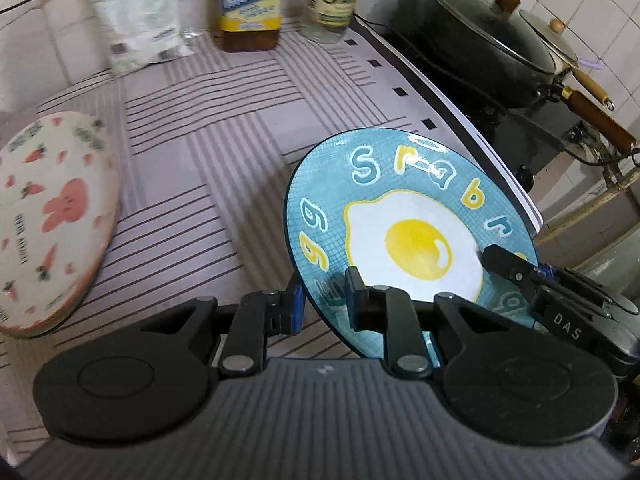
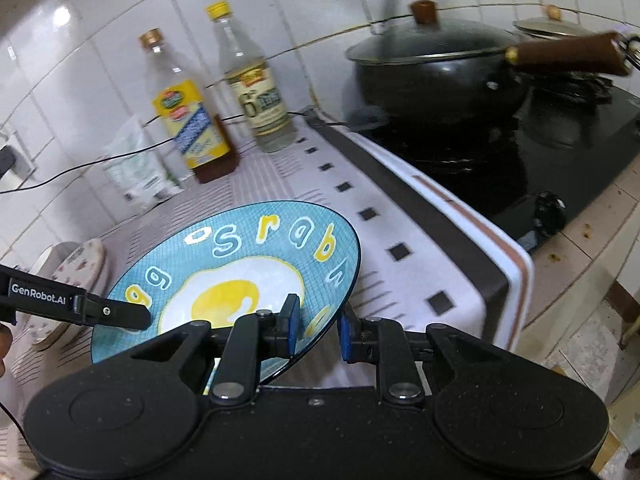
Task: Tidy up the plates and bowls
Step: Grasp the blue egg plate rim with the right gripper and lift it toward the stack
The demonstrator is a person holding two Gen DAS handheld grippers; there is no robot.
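The left gripper [image 1: 322, 298] has its blue-padded jaws pinched on the near rim of the blue plate [image 1: 408, 216], one pad on the printed face and one behind it. The right gripper [image 2: 318, 330] grips the same plate [image 2: 240, 268] at its right-hand edge in the same way — jaws closed down to the thickness of the rim. In the left wrist view the right gripper's finger [image 1: 504, 264] lies across the plate's face from the right; in the right wrist view the left gripper's finger [image 2: 116, 314] comes in from the left.

The plate, printed with a fried egg and coloured letters, is tilted between the two grippers above the striped cloth [image 1: 208, 152] covering the counter. Whether its hidden lower edge touches the cloth cannot be told.

Well to the left lies a pale plate [image 1: 48, 224] with pink rabbits and carrots, resting on the cloth. At the back by the tiled wall stand a yellow-labelled bottle [image 2: 192, 120], a clear bottle [image 2: 256, 88] and a white bag [image 2: 136, 164]. Right of the cloth — on the dark stove [image 2: 520, 152] — sits a lidded black pan [image 2: 436, 68] with a wooden handle
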